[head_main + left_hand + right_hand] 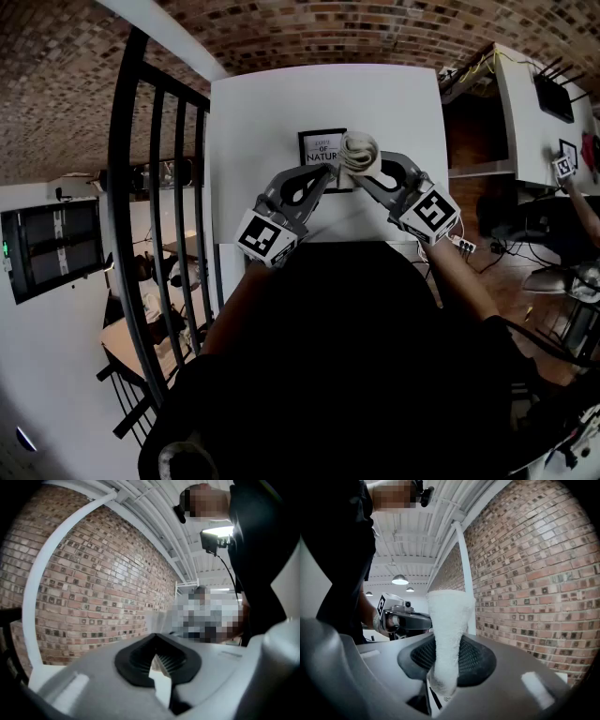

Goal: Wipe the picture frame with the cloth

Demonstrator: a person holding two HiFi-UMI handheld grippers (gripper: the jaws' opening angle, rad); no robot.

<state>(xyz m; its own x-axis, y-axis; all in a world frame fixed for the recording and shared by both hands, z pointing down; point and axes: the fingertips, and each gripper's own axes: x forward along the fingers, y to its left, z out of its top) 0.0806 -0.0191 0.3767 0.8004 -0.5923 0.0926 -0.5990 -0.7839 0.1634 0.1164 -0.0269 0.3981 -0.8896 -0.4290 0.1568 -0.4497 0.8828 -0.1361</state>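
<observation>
The picture frame (317,150) lies flat on the white table (272,103), just above the centre of the head view. The cloth (359,150) — a rolled white wad clamped upright in the right gripper (364,176) — sits over the frame's right edge, so the glass lies to its left in the picture. The left gripper (330,172), jaws closed on nothing, is over the frame's lower part.

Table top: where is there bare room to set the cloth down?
Bare table lies beyond the picture frame and either side, toward the railing and the right edge. Crowded over the frame: left gripper, right gripper with the cloth.
</observation>
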